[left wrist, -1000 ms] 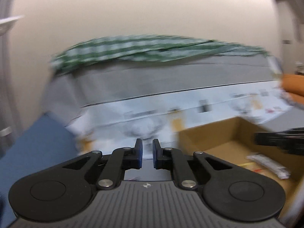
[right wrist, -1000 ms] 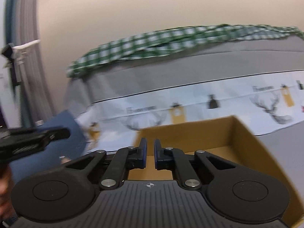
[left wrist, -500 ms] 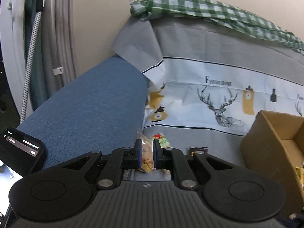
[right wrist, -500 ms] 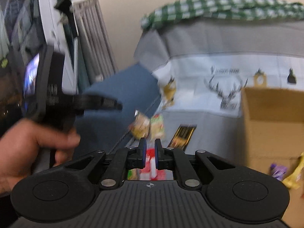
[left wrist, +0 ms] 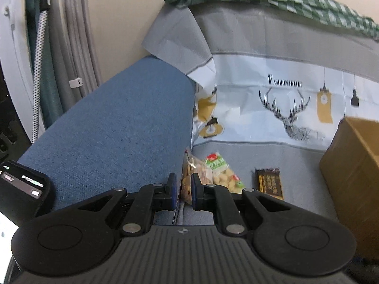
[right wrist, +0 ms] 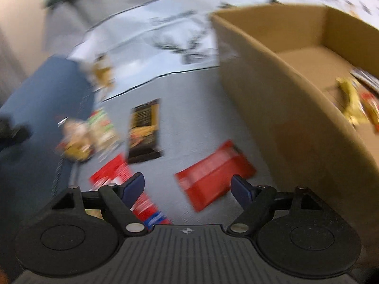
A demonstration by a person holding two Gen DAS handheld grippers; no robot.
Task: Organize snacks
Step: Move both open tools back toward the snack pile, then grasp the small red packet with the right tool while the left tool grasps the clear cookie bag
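- Right tongs [right wrist: 187, 187] stand wide apart, their jaws just sprung open, nothing pressed between them; the red packet [right wrist: 214, 172] lies flat on the grey cover just ahead, showing in the gap.
- That red packet sits just beside the cardboard box [right wrist: 272, 108], near its outer wall, tilted at an angle to the tongs.
- It looks flat, thin and light; a foil or film wrapper by my guess, so likely slick and crinkly, with little stiffness.
- Best hold, I judge: pinch across a short edge or a corner that lifts off the soft cover, not the flat middle, where the pads would only skate.
- The cover under it is soft fabric, so pressing down may sink the packet and let one jaw slide beneath.
- A second red packet [right wrist: 113, 172] lies left of the first, partly behind the left jaw; a dark bar wrapper [right wrist: 144, 130] lies beyond it.
- Left tongs [left wrist: 182, 190] are closed, gripping nothing; the clear nut bag [left wrist: 189, 177] shows past the tips, beside the green-topped bag [left wrist: 220, 169].
- Those bags look puffy and soft, contents loose and crushable; the crimped top seam is the safer place to take.
- Inside the box, a yellow wrapper [right wrist: 350, 99] already lies on the floor of it.
- The view is blurred, so labels stay unreadable.
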